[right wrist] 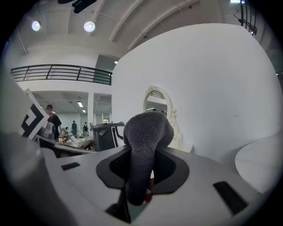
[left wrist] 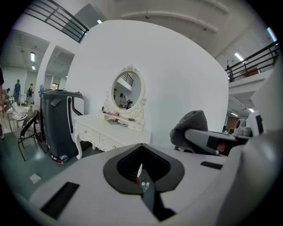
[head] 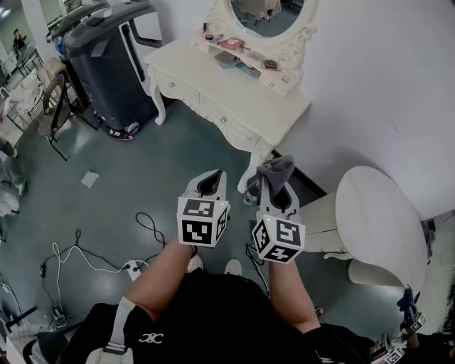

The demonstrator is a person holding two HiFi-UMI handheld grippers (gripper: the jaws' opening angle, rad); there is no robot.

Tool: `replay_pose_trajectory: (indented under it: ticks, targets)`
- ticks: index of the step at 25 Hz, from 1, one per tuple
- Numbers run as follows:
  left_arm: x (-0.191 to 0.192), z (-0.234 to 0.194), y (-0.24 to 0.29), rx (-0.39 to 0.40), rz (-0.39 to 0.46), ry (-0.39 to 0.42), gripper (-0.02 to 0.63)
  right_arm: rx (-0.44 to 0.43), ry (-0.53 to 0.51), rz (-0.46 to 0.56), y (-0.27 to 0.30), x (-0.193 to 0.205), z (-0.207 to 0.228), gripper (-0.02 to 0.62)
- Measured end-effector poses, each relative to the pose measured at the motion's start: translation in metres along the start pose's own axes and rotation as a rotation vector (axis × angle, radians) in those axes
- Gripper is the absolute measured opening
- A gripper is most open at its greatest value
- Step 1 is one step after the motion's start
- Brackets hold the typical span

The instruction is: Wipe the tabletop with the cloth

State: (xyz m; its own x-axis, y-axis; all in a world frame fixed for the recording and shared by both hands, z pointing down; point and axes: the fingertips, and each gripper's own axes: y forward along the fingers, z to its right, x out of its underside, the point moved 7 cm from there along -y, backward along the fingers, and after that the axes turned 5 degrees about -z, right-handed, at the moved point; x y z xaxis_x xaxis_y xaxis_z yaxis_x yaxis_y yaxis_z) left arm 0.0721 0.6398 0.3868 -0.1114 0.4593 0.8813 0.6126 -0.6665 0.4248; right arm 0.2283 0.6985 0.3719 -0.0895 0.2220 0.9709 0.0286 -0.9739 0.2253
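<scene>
A grey fuzzy cloth (head: 275, 173) is pinched in my right gripper (head: 276, 190), which is shut on it; in the right gripper view the cloth (right wrist: 145, 145) bulges up out of the jaws. My left gripper (head: 209, 186) hangs beside it, shut with nothing between its jaws (left wrist: 140, 171). From the left gripper view the cloth (left wrist: 190, 128) shows at the right. Both grippers are held in the air above the floor. The white dressing table (head: 234, 92) stands ahead of them, its top carrying small items near the mirror. A round white table (head: 380, 220) is at the right.
An oval mirror (head: 264, 14) in an ornate white frame rises at the back of the dressing table. A large dark machine (head: 106, 67) stands left of it. Cables and a power strip (head: 131, 267) lie on the green floor at the left. A chair (head: 51, 114) stands far left.
</scene>
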Motion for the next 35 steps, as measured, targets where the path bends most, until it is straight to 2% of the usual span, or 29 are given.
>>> replay_pose_trajectory:
  ticks: [6,11,20,29,35]
  targets:
    - [-0.002,-0.035,-0.004,-0.001,-0.007,0.004,0.000,0.009,-0.007,-0.033,0.018,0.006,-0.028,0.094]
    - [-0.004,-0.058,0.004,0.026,-0.010,-0.008,0.000,0.028,0.022,-0.020,0.031,0.006,-0.041,0.098]
    - [-0.008,-0.088,0.010,0.076,-0.013,-0.017,0.000,0.073,-0.006,-0.027,0.045,0.004,-0.061,0.098]
    - [-0.020,-0.098,0.038,0.092,-0.033,-0.007,0.000,0.107,-0.002,-0.041,0.081,-0.009,-0.037,0.098]
    - [-0.034,-0.094,0.088,0.071,-0.057,0.032,0.000,0.110,0.048,-0.031,0.129,-0.010,0.009,0.098]
